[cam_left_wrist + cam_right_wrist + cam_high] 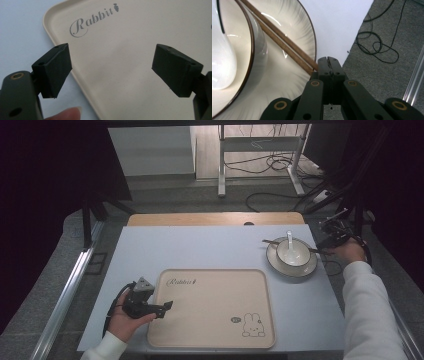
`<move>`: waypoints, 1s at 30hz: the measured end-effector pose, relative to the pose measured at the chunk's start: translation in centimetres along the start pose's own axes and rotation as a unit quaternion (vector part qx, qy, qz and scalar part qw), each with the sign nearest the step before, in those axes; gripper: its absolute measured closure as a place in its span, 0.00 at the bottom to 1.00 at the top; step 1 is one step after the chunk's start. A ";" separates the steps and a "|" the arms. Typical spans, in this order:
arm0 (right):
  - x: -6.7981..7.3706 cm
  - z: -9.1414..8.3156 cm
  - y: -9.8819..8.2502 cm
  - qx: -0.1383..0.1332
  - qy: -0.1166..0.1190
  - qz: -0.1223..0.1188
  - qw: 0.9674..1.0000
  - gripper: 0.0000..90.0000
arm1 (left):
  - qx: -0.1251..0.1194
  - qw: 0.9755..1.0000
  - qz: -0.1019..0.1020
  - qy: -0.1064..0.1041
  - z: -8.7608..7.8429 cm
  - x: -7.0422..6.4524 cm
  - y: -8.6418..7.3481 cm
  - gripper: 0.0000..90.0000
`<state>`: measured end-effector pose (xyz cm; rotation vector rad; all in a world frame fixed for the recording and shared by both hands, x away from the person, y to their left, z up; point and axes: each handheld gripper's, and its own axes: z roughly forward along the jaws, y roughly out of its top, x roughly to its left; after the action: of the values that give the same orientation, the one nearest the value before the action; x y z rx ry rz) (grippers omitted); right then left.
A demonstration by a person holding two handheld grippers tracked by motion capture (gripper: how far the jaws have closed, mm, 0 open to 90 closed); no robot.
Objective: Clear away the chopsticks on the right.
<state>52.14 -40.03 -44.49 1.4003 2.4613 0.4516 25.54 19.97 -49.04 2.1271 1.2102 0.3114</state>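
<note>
Work in hand: the right gripper (pixel 328 241) holds the near ends of the chopsticks (pixel 280 244), which lie across the plate (pixel 305 267) at the right of the high view.
Right claw: its jaws stand pressed together in the right gripper view, and the chopstick ends run in against their left face (pixel 313 65); whether the sticks are pinched or only touched at the side, I cannot tell for sure, though it reads as a grip on their tips.
Chopsticks, long axis: in the high view they run almost level, from the plate's upper left rim to its right rim, passing behind the bowl (pixel 290 255). In the right gripper view they slant from the upper left down to the claw at lower centre.
Direction from the claw: the sticks stretch away to the left of the right gripper in the high view, over the plate; any pull along their axis goes to the right, off the table's edge.
Bowl and spoon: the bowl sits on the plate with a white spoon (pixel 289 241) standing in it; the sticks rest just beside the bowl's wall, so a lift should clear it before swinging.
Left claw: the left gripper (pixel 167 306) hangs wide open over the tray (pixel 215 320), at its left edge, holding nothing.
Nearer hand: the right, by far; the left is well apart from the plate.
Tray: lower centre, bare, the likely place for the tableware.
</note>
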 end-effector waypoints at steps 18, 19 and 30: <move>-0.1 0.1 -0.6 -0.011 0.009 -0.008 1.000 0.99 | 0.002 1.000 0.001 0.001 0.2 0.0 0.1 0.18; 0.0 0.1 -0.6 -0.011 0.010 -0.008 1.000 0.99 | 0.002 1.000 0.001 0.001 0.2 0.0 0.0 0.18; 0.0 0.2 -0.7 -0.013 0.017 -0.011 1.000 0.99 | 0.007 1.000 0.004 0.001 0.2 0.1 0.0 0.18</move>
<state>51.68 -40.31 -44.96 1.3656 2.4848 0.5058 25.69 19.93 -49.21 2.1441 1.2086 0.3096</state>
